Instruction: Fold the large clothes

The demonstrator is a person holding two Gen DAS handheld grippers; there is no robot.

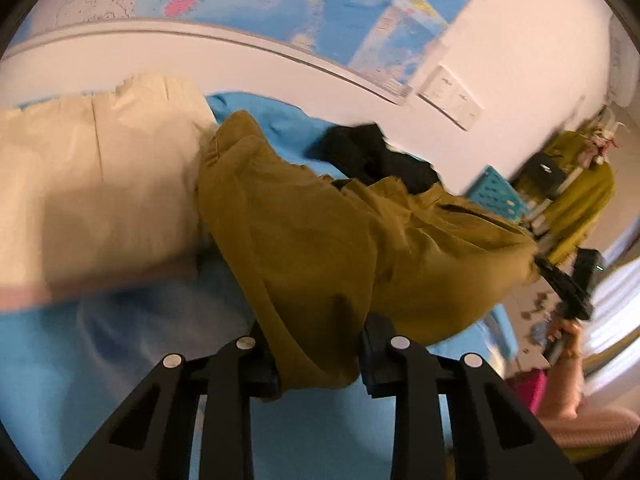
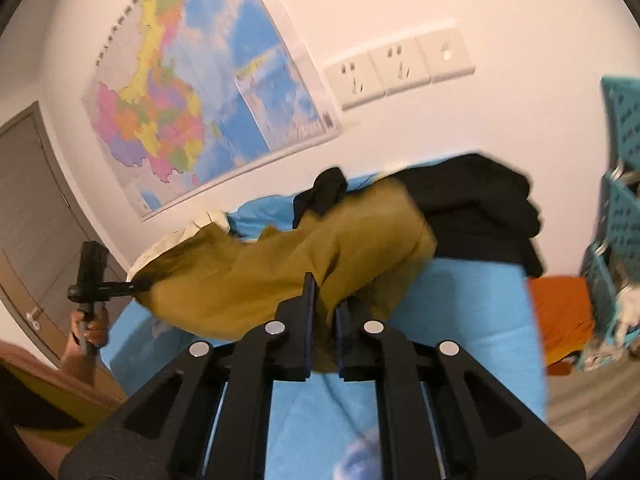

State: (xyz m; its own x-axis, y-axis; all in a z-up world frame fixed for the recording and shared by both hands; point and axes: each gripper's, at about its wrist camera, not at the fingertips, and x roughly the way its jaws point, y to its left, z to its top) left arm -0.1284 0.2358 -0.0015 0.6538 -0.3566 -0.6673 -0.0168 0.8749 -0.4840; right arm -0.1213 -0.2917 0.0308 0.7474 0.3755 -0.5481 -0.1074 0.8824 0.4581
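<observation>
An olive-mustard garment point(image 1: 340, 240) hangs stretched in the air over a blue-covered table point(image 1: 100, 360). My left gripper point(image 1: 318, 360) is shut on one end of it, cloth bunched between the jaws. My right gripper point(image 2: 322, 312) is shut on the other end point(image 2: 280, 276). In the left wrist view the right gripper point(image 1: 560, 280) shows at the far right, holding the cloth's edge. In the right wrist view the left gripper point(image 2: 120, 288) shows at the left, pinching the other edge.
A cream folded garment point(image 1: 100, 184) lies on the table at the left. A black garment point(image 2: 480, 208) lies at the back. Teal crates point(image 2: 620, 208) stand at the right, by an orange cloth point(image 2: 560, 312). A wall map point(image 2: 192, 108) and sockets point(image 2: 400, 66) are behind.
</observation>
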